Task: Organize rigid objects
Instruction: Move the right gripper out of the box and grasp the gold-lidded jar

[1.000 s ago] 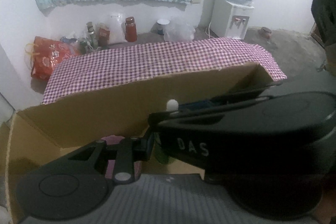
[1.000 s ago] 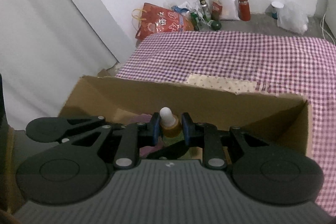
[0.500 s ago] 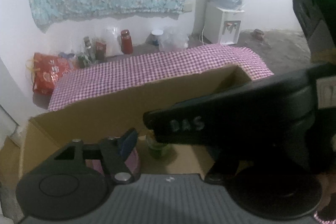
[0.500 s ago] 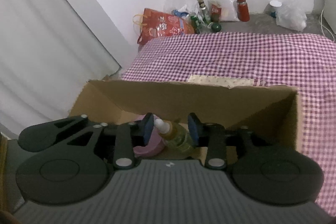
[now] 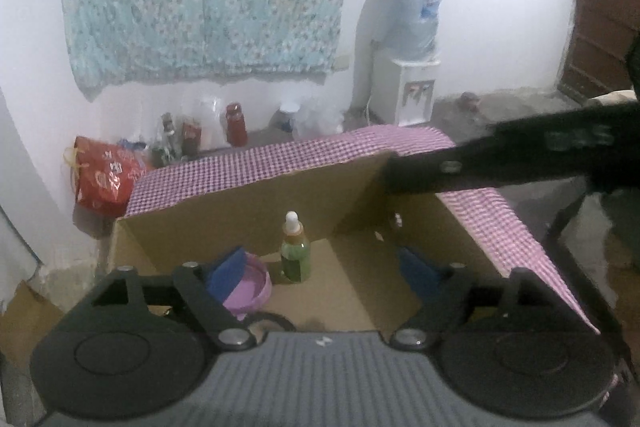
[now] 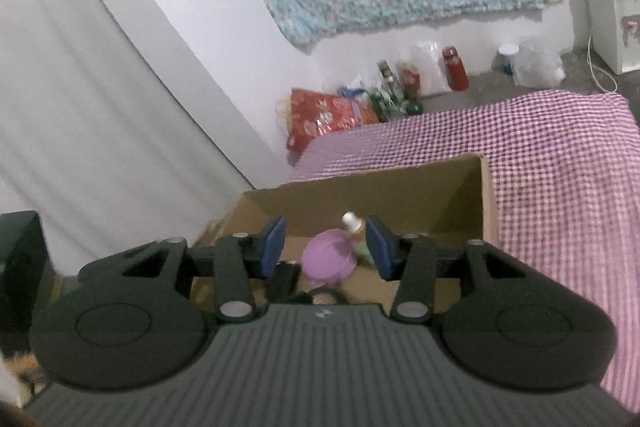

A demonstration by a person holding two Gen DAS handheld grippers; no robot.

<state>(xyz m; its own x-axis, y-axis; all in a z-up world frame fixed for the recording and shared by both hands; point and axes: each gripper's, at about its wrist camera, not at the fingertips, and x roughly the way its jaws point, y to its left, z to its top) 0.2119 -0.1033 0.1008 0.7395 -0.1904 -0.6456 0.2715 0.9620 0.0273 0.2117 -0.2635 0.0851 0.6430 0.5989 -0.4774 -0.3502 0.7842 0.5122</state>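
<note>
A: Where's the dropper bottle?
B: Upright on the cardboard box floor, beside the purple lid.
A: Grippers?
B: Left gripper spread wide, right gripper parted; jaws just been opening, both released, nothing gripped. Right view is blurry, contact probably none.

Your worktop, draped in purple-and-white checked cloth, carries an open cardboard box at its near end. You can see bare cloth beyond and right of the box; nothing else rests there.
</note>
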